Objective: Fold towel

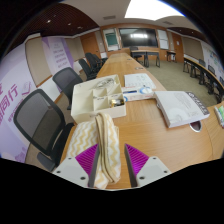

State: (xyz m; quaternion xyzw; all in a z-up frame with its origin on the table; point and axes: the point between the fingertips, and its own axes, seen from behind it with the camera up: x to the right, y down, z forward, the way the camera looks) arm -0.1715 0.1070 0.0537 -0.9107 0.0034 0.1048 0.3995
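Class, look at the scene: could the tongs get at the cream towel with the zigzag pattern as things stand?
Probably yes. The tongs are open, and the cream towel with the zigzag pattern lies on the long wooden table between and just ahead of their fingers, with nothing covering it.

The gripper (112, 160) points forward and somewhat down, its two fingers rising from below into the gripper view. Each finger is a pale wedge bearing a purple pad on its inner face — the left pad (88, 155) and the right pad (137, 157) both show as bright triangles. The fingers stand parted, a clear gap between the pads. A strip of the towel (106, 140) lies in that gap, nearer the left finger; whether either pad presses on it cannot be told. The gripper hangs over the near edge of the table (150, 135) — no hand or sleeve shows.
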